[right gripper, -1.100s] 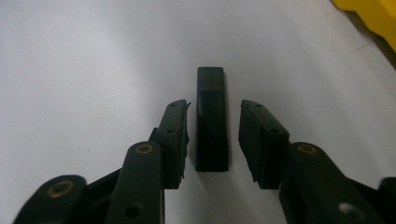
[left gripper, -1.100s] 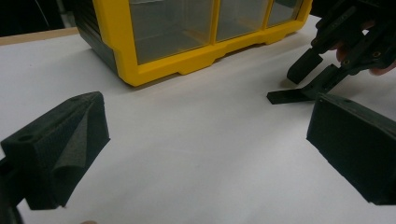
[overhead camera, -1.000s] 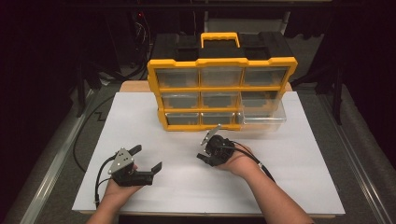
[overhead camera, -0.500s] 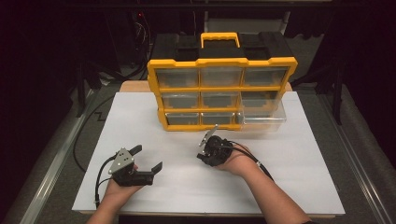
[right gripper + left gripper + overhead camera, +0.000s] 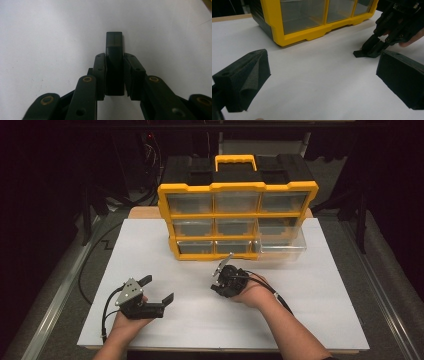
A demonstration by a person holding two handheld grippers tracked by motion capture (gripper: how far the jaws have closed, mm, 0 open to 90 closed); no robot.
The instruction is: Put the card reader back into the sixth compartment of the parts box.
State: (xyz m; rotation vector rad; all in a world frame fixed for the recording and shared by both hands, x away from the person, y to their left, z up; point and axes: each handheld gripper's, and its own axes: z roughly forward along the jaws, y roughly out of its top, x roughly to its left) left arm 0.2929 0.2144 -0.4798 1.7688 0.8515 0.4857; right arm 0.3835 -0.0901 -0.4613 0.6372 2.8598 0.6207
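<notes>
One small black block [image 5: 114,62], likely light and rigid, sits at frame centre on the white table [image 5: 50,37], pinched along its long sides by the right gripper [image 5: 114,75], whose jaws have just been closing; the left gripper [image 5: 322,82] gapes empty.

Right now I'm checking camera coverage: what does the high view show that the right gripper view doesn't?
High view alone: the yellow organizer with its bottom-right clear drawer pulled out, and the left gripper, jaws apart over bare table. Right gripper view alone: close up, a small black block clamped between the jaws, its end sticking out past them. Both: the right gripper, whose jaws have just been closing, and the white table.
</notes>
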